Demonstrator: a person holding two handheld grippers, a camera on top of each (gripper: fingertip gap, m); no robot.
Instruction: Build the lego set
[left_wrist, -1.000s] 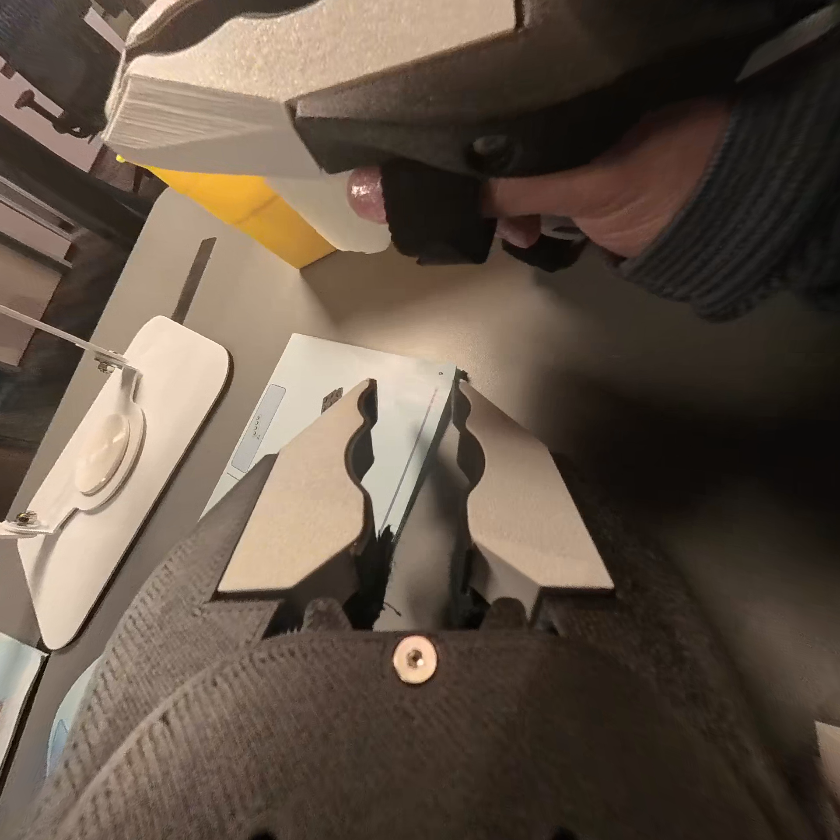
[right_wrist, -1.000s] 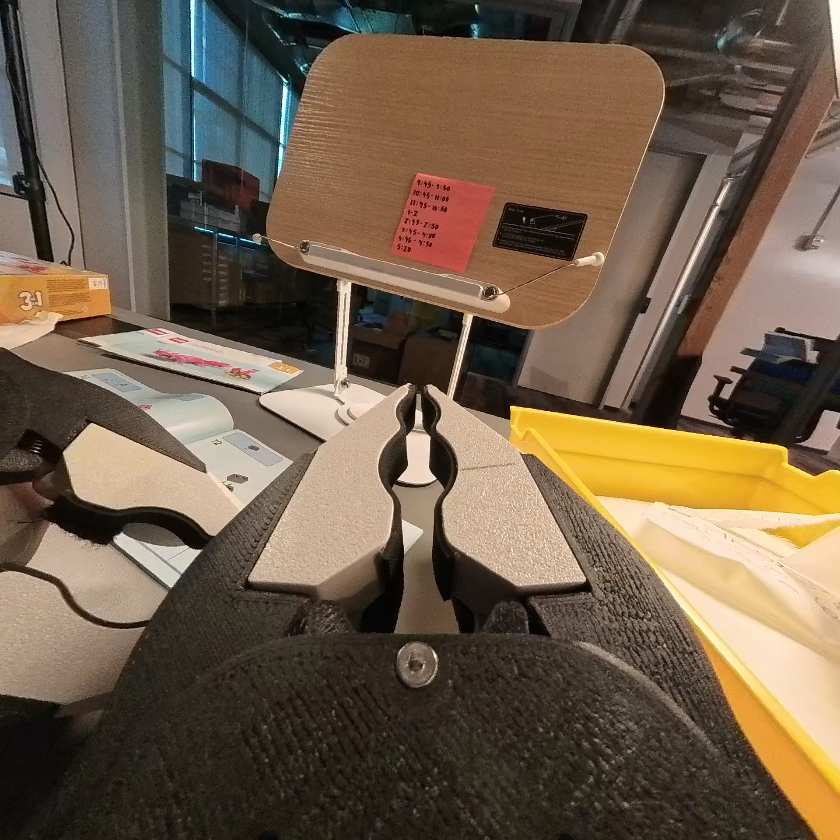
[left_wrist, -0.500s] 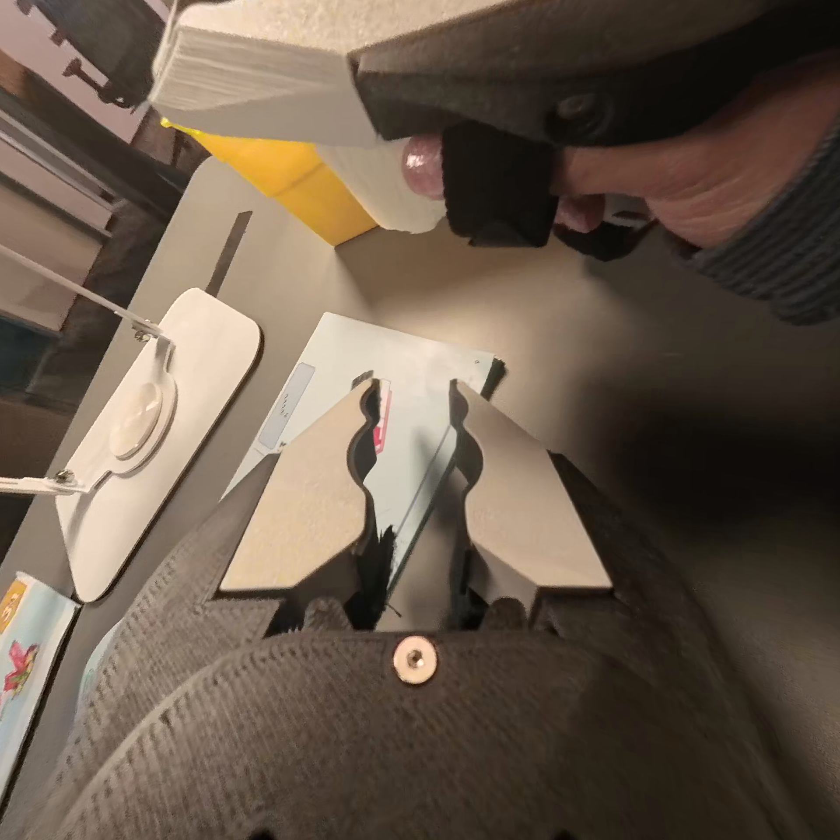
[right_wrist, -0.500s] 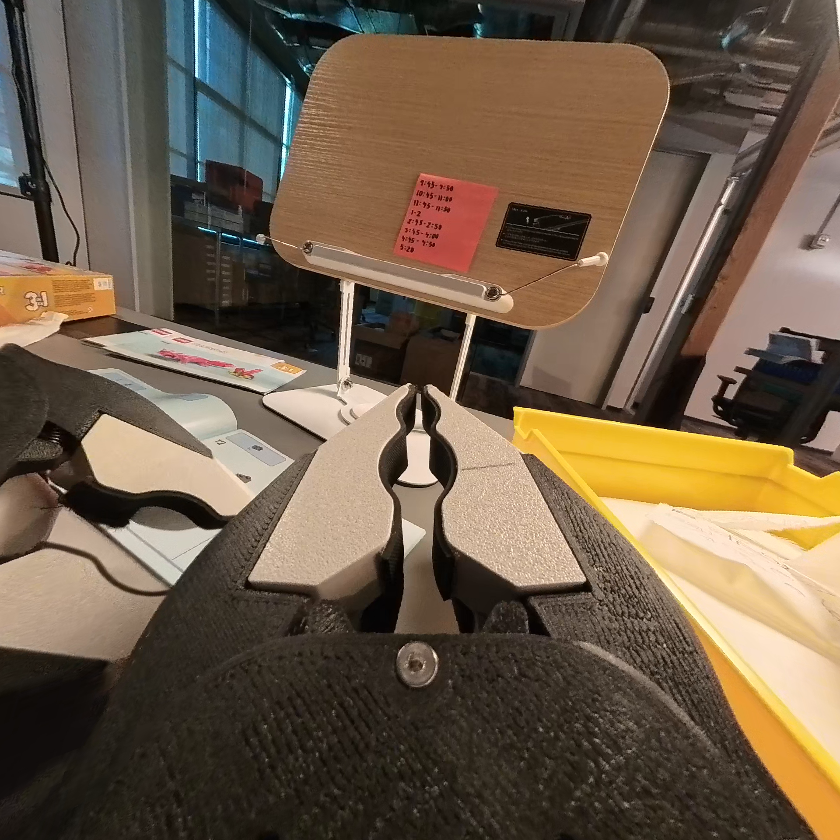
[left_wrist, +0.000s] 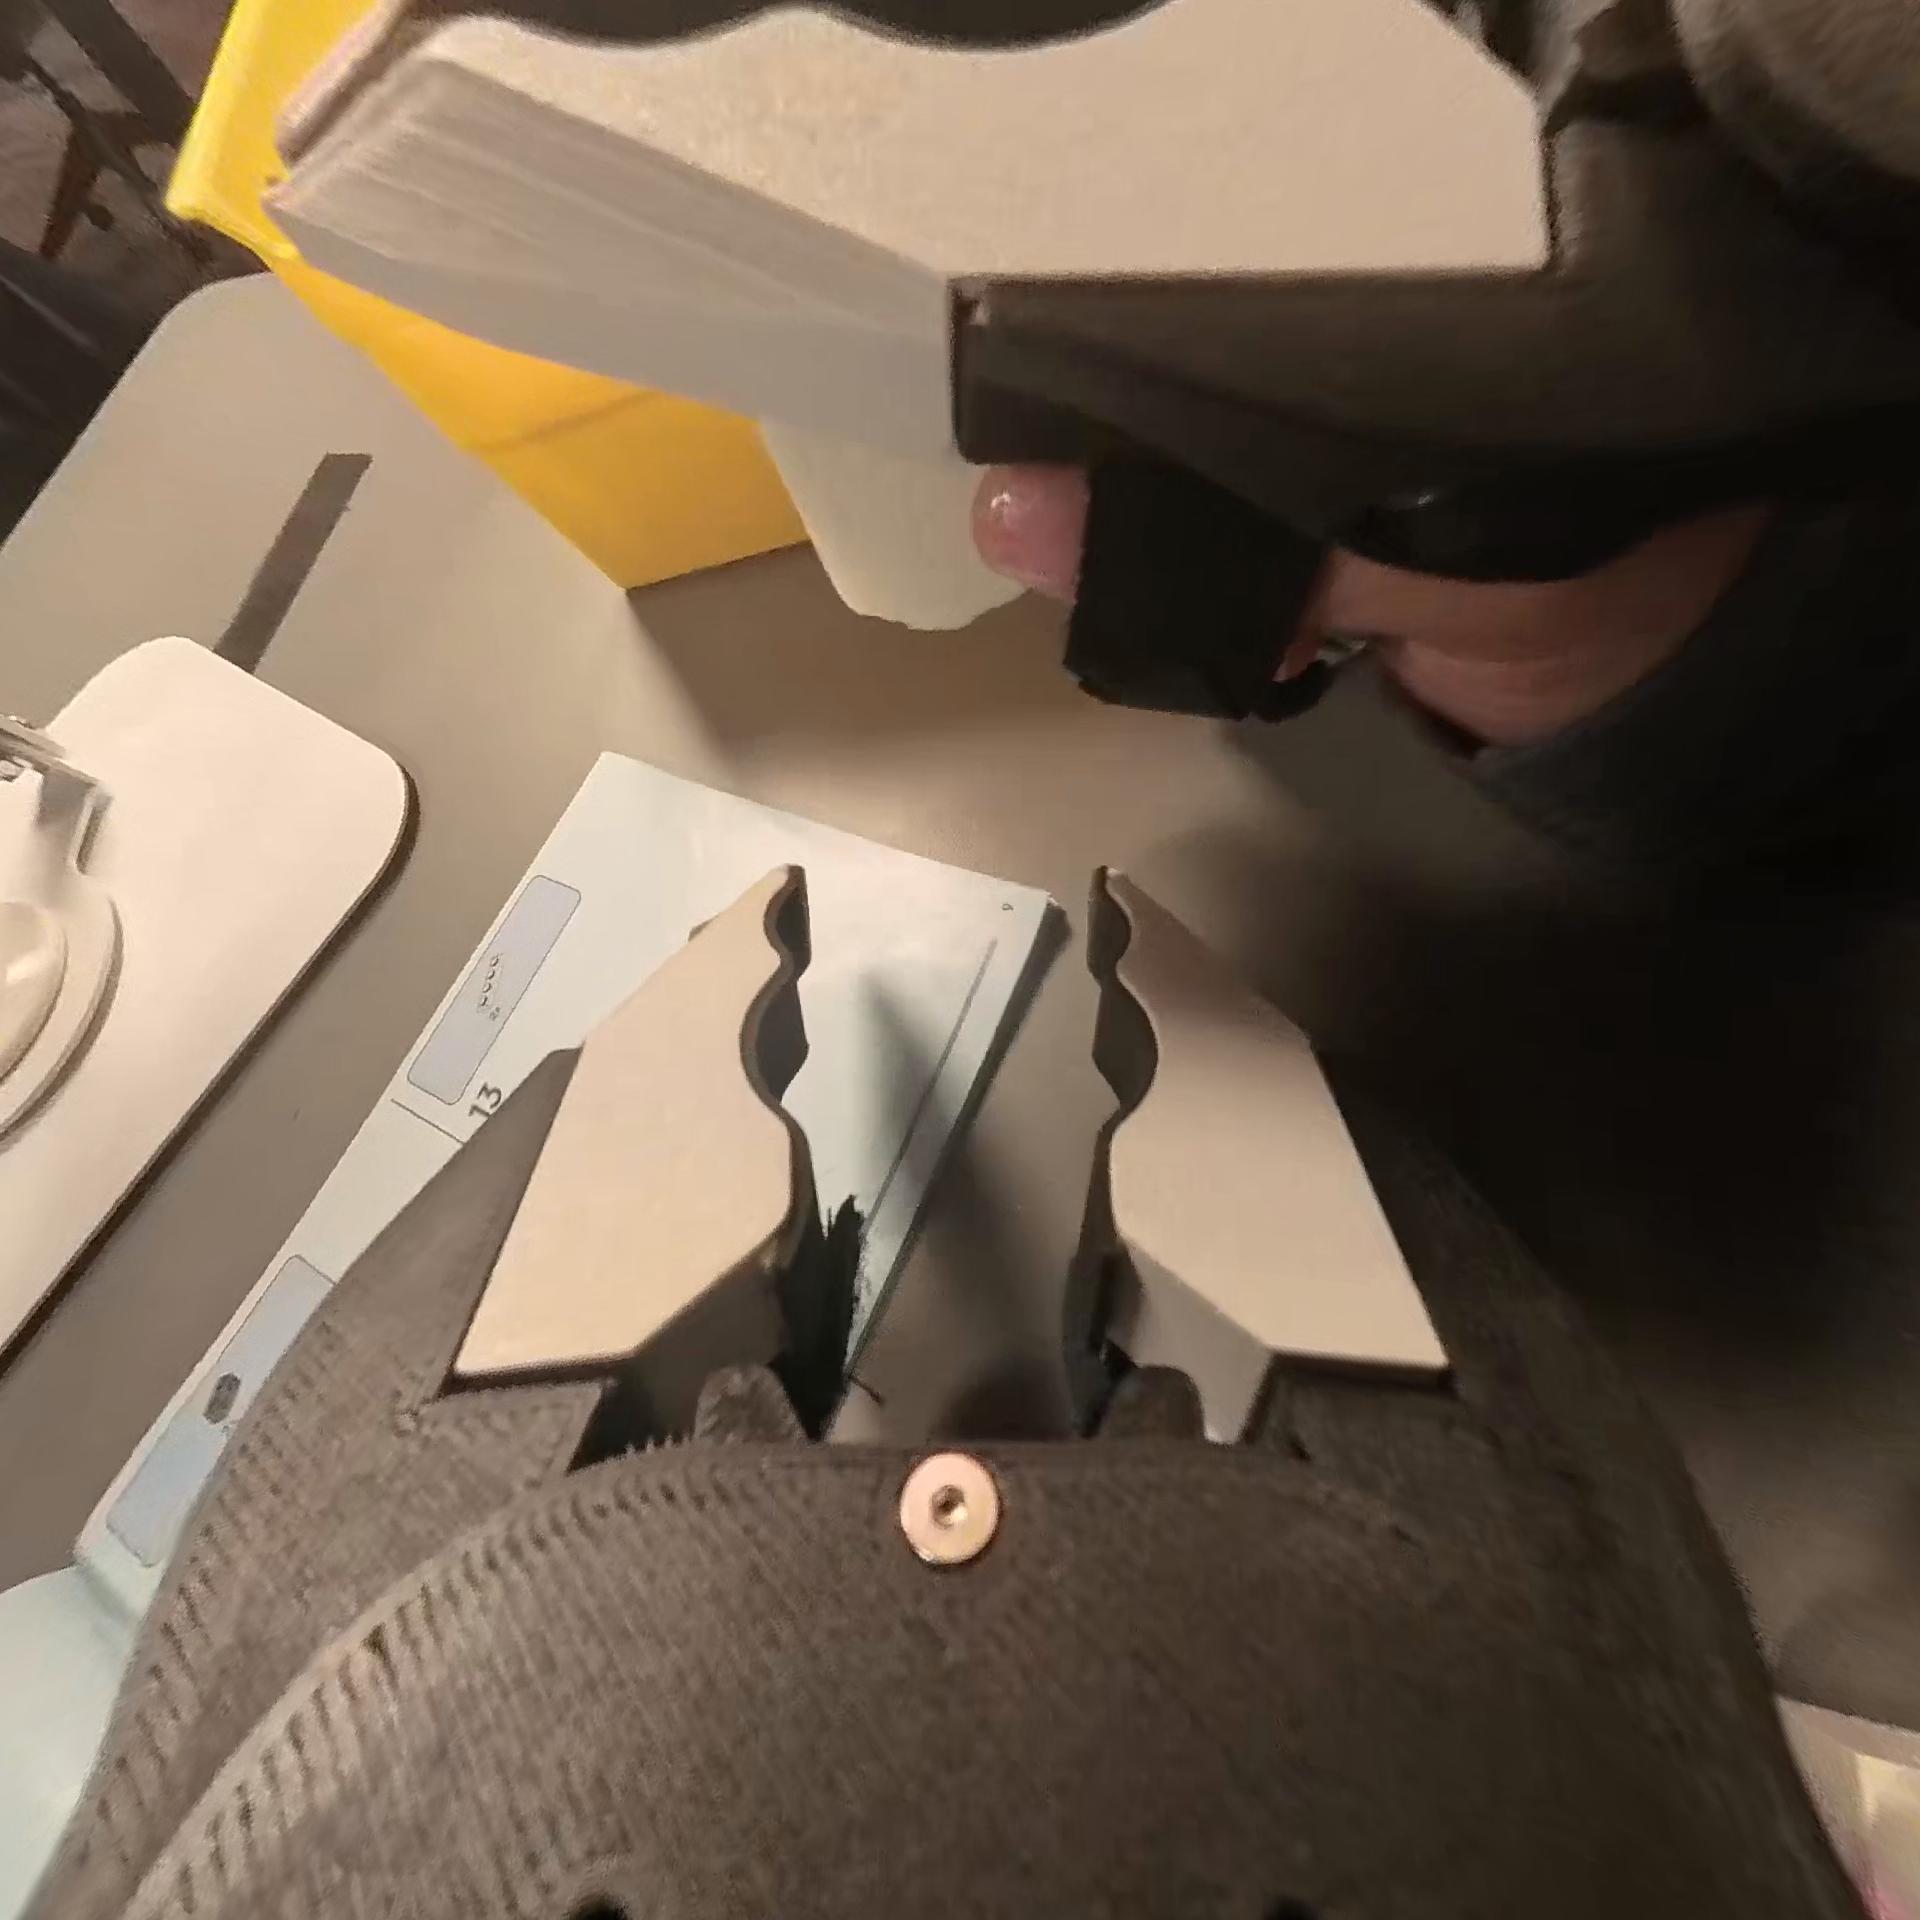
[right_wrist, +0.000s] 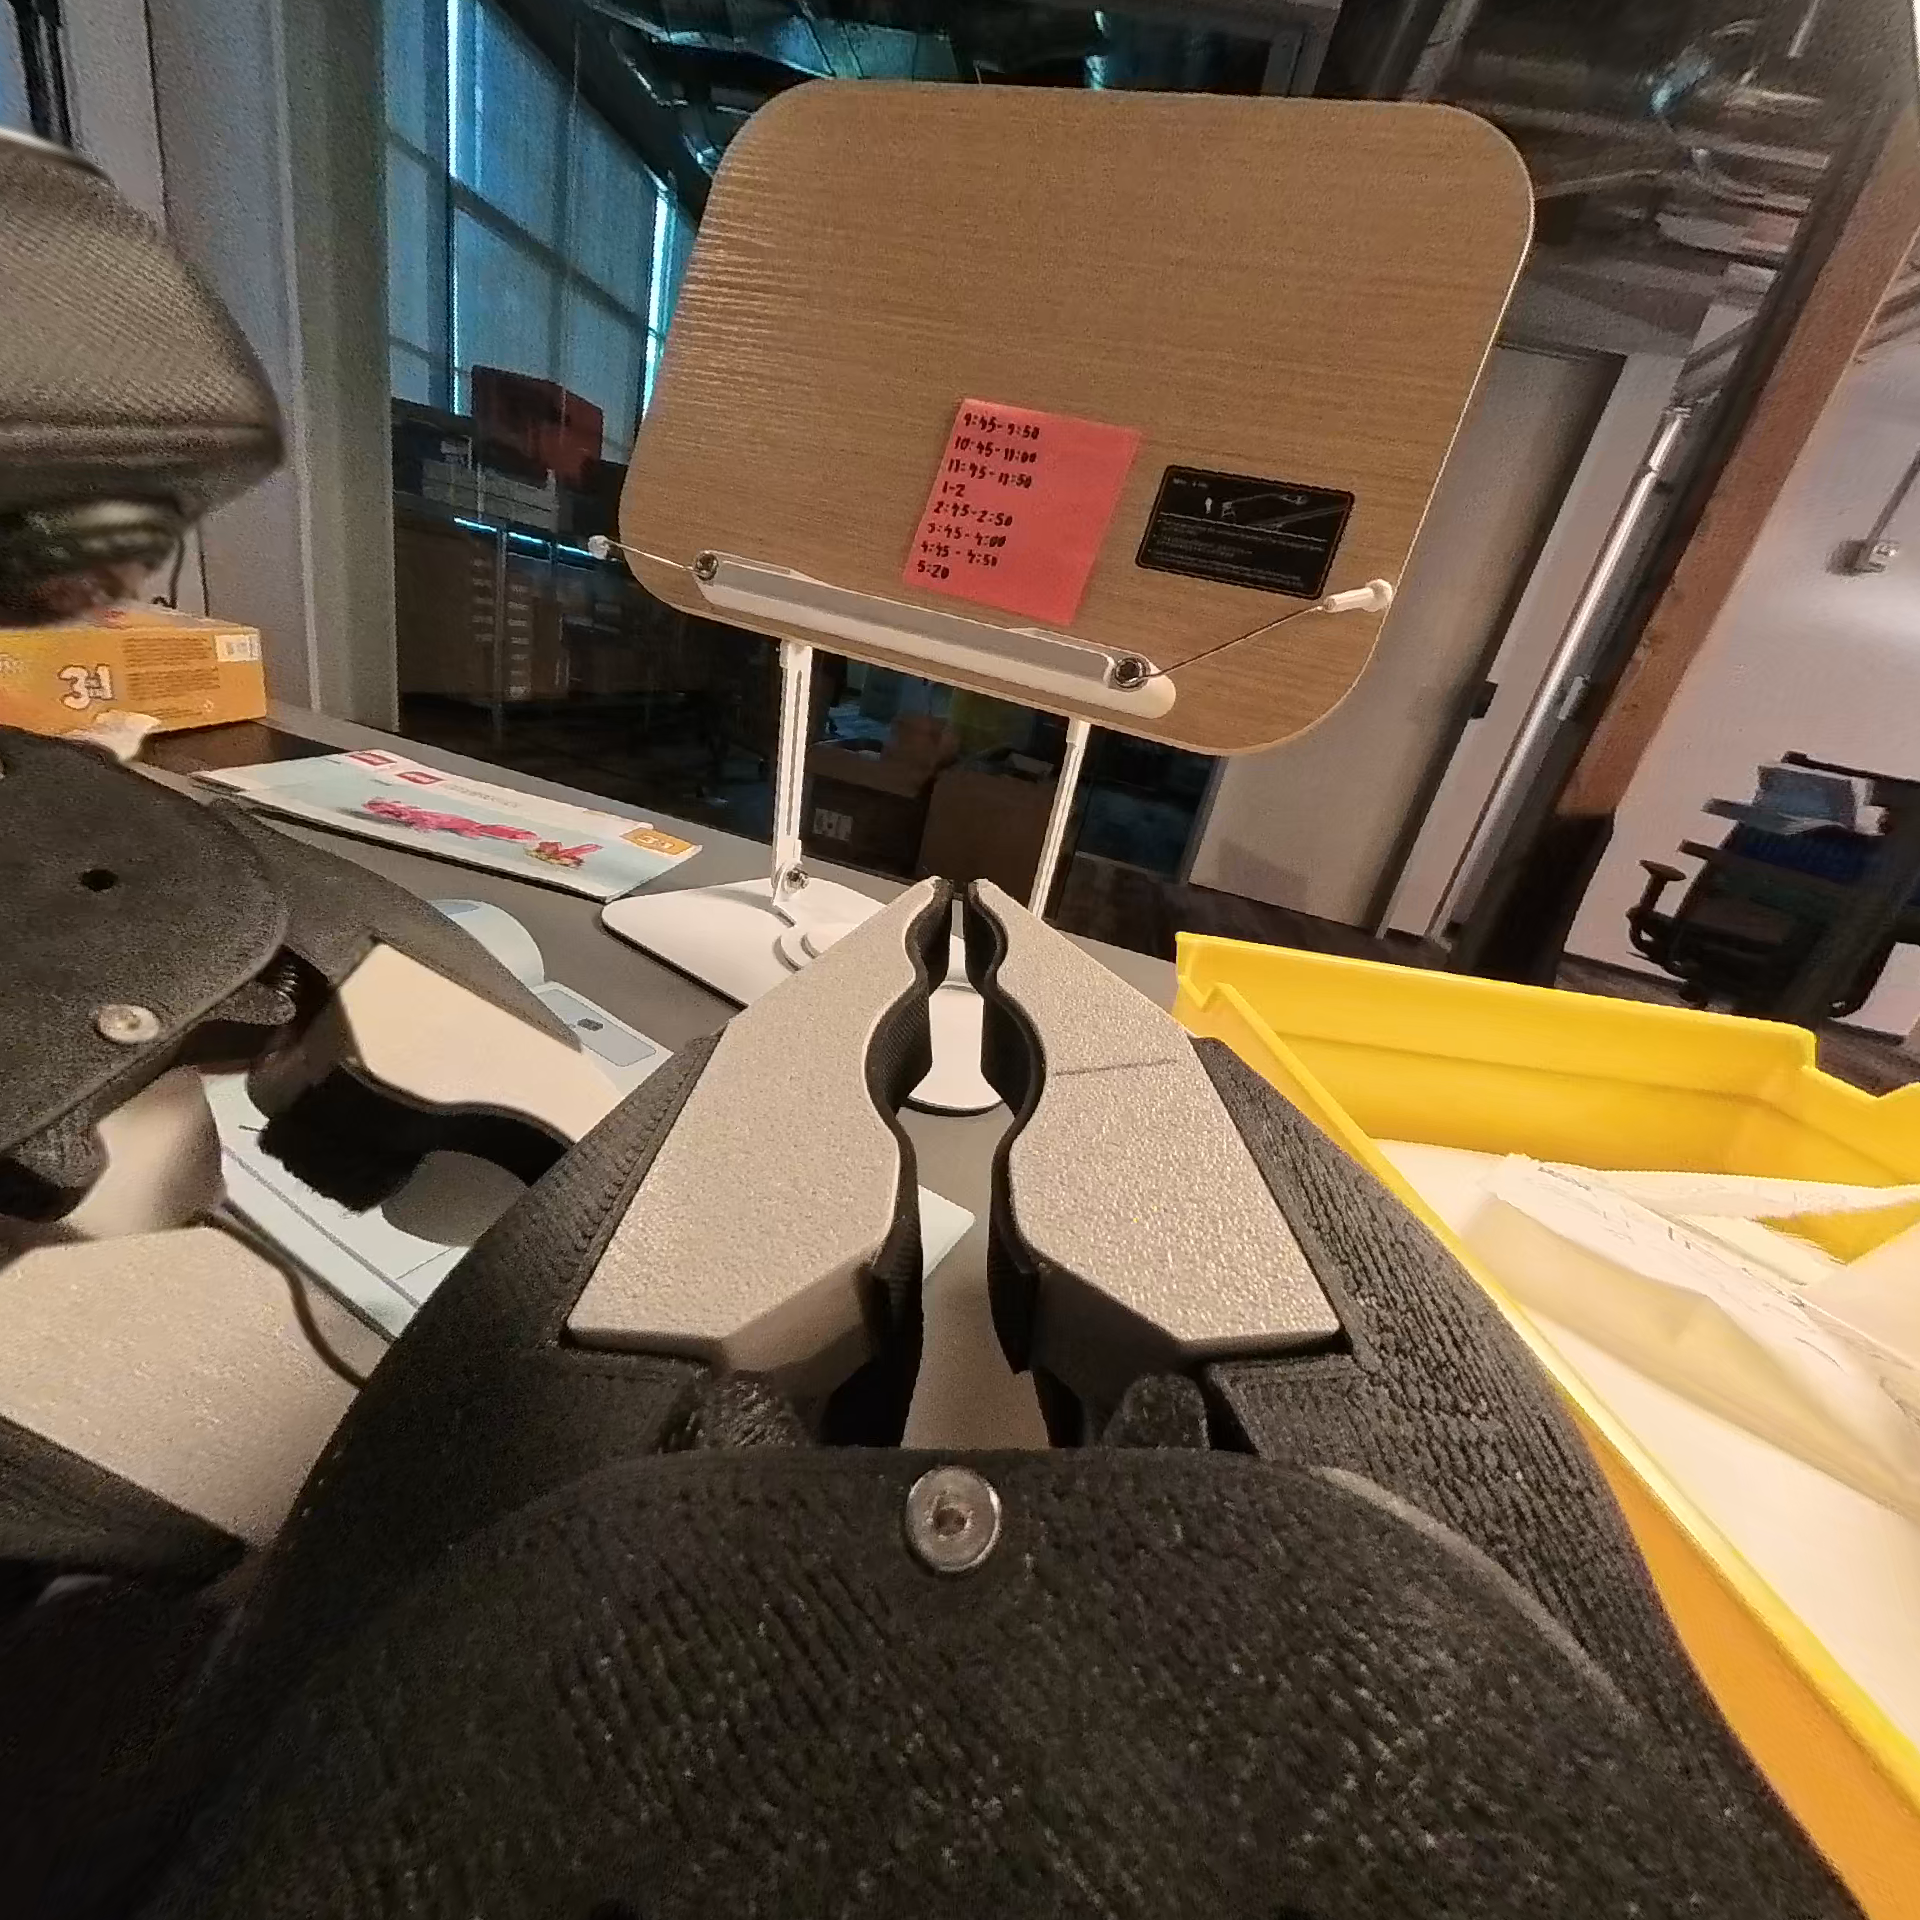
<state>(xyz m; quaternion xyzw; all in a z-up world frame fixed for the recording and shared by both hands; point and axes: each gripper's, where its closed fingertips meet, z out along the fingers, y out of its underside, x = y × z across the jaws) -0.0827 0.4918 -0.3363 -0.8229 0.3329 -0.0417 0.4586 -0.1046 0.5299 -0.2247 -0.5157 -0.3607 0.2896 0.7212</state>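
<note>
Here left tongs (left_wrist: 945, 894) gape over a booklet (left_wrist: 665, 883) on the grey table (left_wrist: 499, 665); right tongs (right_wrist: 958, 885) shut, bare.

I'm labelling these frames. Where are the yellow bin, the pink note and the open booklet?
Yellow bin (right_wrist: 1475, 1049): right wrist view, on its near wall.
Pink note (right_wrist: 1018, 509): right wrist view, at its middle, on the wooden board.
Open booklet (left_wrist: 686, 862): left wrist view, on the bare page ahead of the jaws.

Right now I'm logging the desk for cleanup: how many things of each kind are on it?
Instruction booklets: 2 (open one, closed one)
Book stand: 1
Yellow bin: 1
Cardboard box: 1
Total: 5
</note>
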